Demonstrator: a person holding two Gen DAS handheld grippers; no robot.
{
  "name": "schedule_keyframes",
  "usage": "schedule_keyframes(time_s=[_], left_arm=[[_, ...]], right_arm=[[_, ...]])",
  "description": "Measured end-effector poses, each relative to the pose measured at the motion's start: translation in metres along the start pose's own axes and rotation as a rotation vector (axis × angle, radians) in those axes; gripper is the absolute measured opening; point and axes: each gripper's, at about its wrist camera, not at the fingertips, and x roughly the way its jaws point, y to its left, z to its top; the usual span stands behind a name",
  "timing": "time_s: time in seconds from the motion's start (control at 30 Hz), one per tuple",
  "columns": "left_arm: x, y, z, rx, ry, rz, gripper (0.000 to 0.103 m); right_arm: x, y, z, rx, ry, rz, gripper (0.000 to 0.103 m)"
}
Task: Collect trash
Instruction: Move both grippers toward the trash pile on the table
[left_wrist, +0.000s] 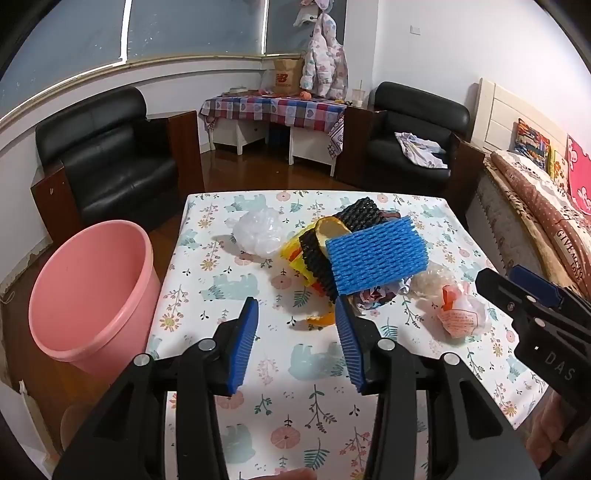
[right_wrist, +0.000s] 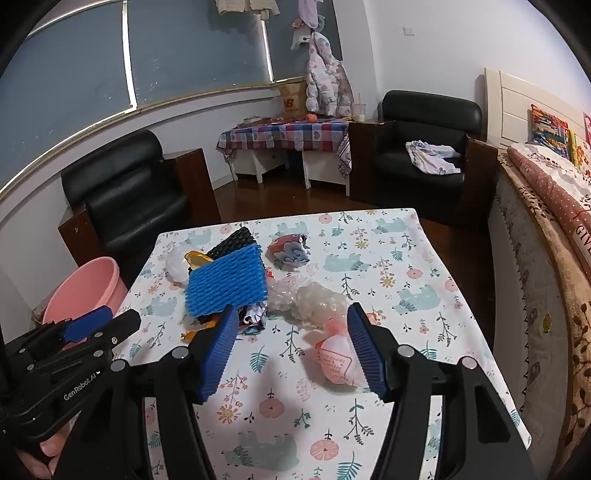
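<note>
Trash heaped mid-bench, both grippers hovering open above it

Bench (left_wrist: 369, 424) carries the pile; pink bucket (left_wrist: 88, 295) stands off its left edge; blue foam net (left_wrist: 376, 254) lies crosswise just beyond the left gripper (left_wrist: 295, 343), nearer than the right gripper (right_wrist: 291, 354), whose empty jaws flank a pink wrapper (right_wrist: 336, 360)

The left wrist view looks forward and down along its own fingers from the near edge of the table (left_wrist: 207, 258), close above the cloth, with the pink bucket (left_wrist: 88, 291) at its left. The right wrist view faces the same way from a spot further right, so the bucket (right_wrist: 85, 291) sits at its left margin. Both share the table (right_wrist: 388, 251), the blue foam net (left_wrist: 376, 254) (right_wrist: 225, 284) and the far armchairs, and each catches the other tool at its edge.
</note>
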Motion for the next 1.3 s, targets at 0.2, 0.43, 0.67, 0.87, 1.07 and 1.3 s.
schedule_keyframes(time_s=[0.2,0.43,0.67,0.87,1.07,1.3], left_arm=[[0.0,0.001,0.0,-0.002,0.001,-0.001,0.044],[0.0,0.001,0.0,-0.002,0.001,-0.002,0.044],[0.0,0.002,0.0,0.0,0.002,-0.005,0.044],[0.0,0.013,-0.001,0.005,-0.006,-0.052,0.044],[0.001,0.03,-0.002,-0.012,-0.001,-0.084,0.044],[0.009,0.039,-0.007,-0.014,0.041,-0.188,0.044]], right_arm=[[-0.001,0.001,-0.001,0.001,0.001,0.003,0.059],[0.0,0.0,-0.001,0.001,0.002,0.002,0.059],[0.0,0.0,-0.001,0.002,0.005,0.003,0.058],[0.007,-0.001,-0.004,0.0,0.015,0.014,0.055],[0.009,0.0,-0.006,-0.013,0.023,0.035,0.053],[0.017,0.0,-0.008,-0.038,0.02,0.05,0.05]])
